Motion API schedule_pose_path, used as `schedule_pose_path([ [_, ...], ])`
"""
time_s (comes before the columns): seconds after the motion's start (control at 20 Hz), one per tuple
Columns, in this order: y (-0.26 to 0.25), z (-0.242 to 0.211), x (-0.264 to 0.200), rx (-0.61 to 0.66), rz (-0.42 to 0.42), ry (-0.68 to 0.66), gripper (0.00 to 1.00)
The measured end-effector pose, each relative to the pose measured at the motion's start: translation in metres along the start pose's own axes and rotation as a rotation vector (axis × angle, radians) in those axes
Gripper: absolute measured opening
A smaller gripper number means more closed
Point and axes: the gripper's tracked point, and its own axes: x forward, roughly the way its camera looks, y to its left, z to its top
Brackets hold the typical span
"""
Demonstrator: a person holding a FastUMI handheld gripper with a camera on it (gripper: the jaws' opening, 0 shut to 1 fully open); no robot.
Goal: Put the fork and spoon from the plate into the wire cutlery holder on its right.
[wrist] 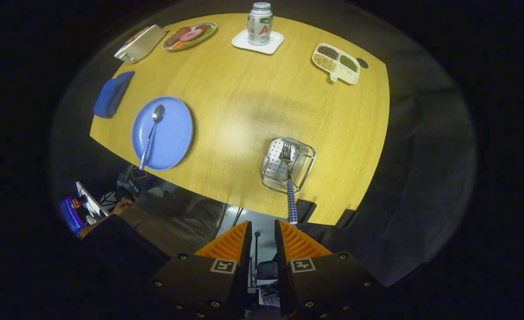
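Gripper (pixel 263 227) fingers (pixel 230 242) sitting apart w/ a narrow gap, nothing between them, not clamping anything. Fork (pixel 289 186) is standing in the wire holder (pixel 288 165), tines down inside, checked handle leaning out over the near rim toward the fingers. Handle end is sitting just ahead of the right finger's tip; can't tell if it's touching, looks just clear. Holder is resting on the table (pixel 253 102) just beyond the fingers, a bit to the right.

Spoon (pixel 150 135) is lying on the blue plate (pixel 173 133), bowl end pointing away, handle overhanging the near rim. Plate is sitting beyond and well left of the fingers, well apart from the holder.

Farther out on the table: blue cloth (pixel 110 94) left of the plate, a food plate (pixel 190 35) and a whitish box-like thing (pixel 139 43) at the far left, a can (pixel 260 23) standing on a white coaster (pixel 258 43) far ahead, and a divided tray (pixel 336 63) w/ grains/beans far right.

Hard to read: holder's inner layout is blurring w/ the perforated wall, so fork's exact compartment is unclear. Below the near table edge it's dim: a person's hand (pixel 122 206) and dark sleeve (pixel 119 242) showing left of the fingers, clutter there too small to ID. Can label is unreadable.
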Motion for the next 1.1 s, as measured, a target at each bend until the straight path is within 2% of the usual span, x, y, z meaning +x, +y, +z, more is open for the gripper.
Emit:
schedule_pose_path([
  [0.45, 0.091, 0.031, 0.003, -0.085, 0.06, -0.067, 0.29],
  [0.7, 0.143, 0.04, 0.01, -0.121, 0.128, -0.09, 0.29],
  [1.1, 0.186, 0.049, 0.029, -0.126, 0.145, -0.121, 0.29],
])
